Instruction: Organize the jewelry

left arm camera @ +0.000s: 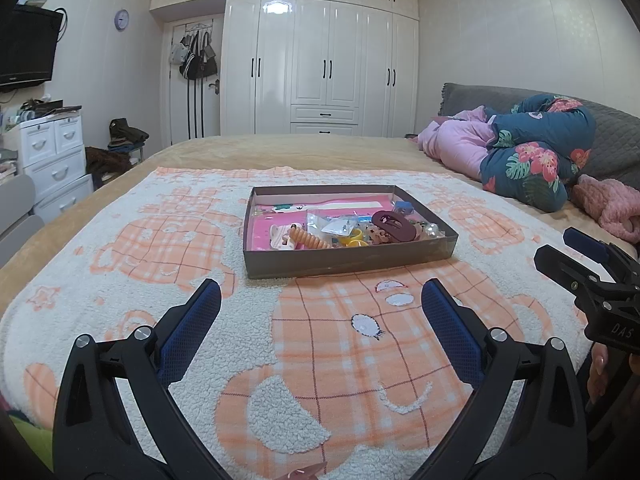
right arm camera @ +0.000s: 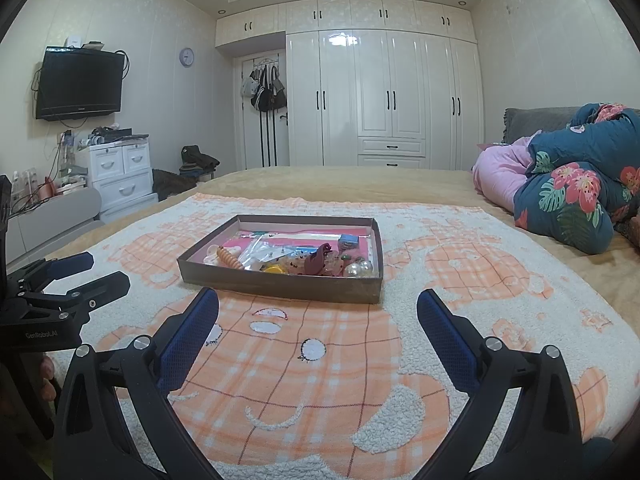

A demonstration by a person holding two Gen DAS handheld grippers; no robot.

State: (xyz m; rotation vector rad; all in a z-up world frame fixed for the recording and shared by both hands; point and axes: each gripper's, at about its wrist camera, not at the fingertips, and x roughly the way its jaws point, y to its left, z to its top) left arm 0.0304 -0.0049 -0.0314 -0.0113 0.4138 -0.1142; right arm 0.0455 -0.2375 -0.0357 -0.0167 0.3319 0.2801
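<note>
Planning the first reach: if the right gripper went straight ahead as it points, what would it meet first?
Probably the near wall of the shallow grey cardboard tray holding the jewelry; only the orange-and-white fleece blanket lies between it and the open right gripper.

Both wrist cameras sit low over the bed (left arm camera: 280, 152), side by side, facing the wardrobe (right arm camera: 384, 96). Both views share the near tray (left arm camera: 348, 268) and each other's claw.
</note>
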